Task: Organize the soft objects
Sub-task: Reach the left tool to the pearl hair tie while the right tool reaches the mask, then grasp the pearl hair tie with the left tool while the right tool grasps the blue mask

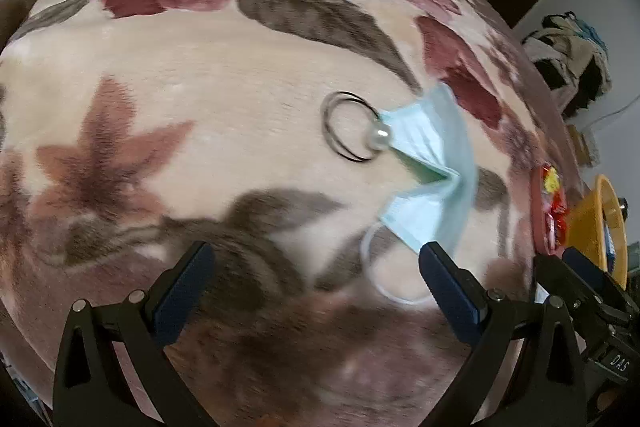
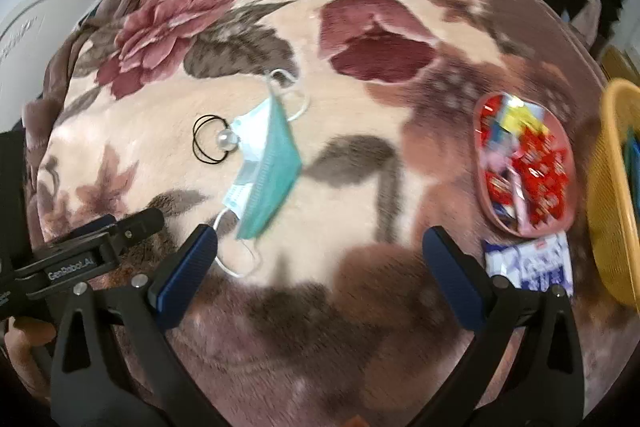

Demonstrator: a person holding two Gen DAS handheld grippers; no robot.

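Closest to us, both tools hover over the bed, which is covered by a floral blanket [image 1: 200,75]. The left hand-held gripper [image 1: 316,271] has its jaws wide apart and holds nothing, and the right hand-held gripper [image 2: 320,251] is spread apart and empty too. Just beyond the fingers lies the face mask [image 1: 432,163], folded and crumpled, with its white ear loop [image 1: 384,267] nearest to us. In the left wrist view the right-side fingertip is almost at the lower end of the mask, so the mask lies ahead and to the right of this gripper; in the right wrist view it lies ahead and to the left. Its long axis runs roughly away from us, a little slanted. We judge the left hand to be nearer, though the blur makes this uncertain. Touching the mask's left edge is a black hair tie [image 2: 208,143] with a pearl bead. Further right sit a pink tray of wrapped sweets [image 2: 524,163], a white packet [image 2: 532,263] beside it, and a yellow basket [image 2: 612,195] at the edge, probably the place for the soft things.
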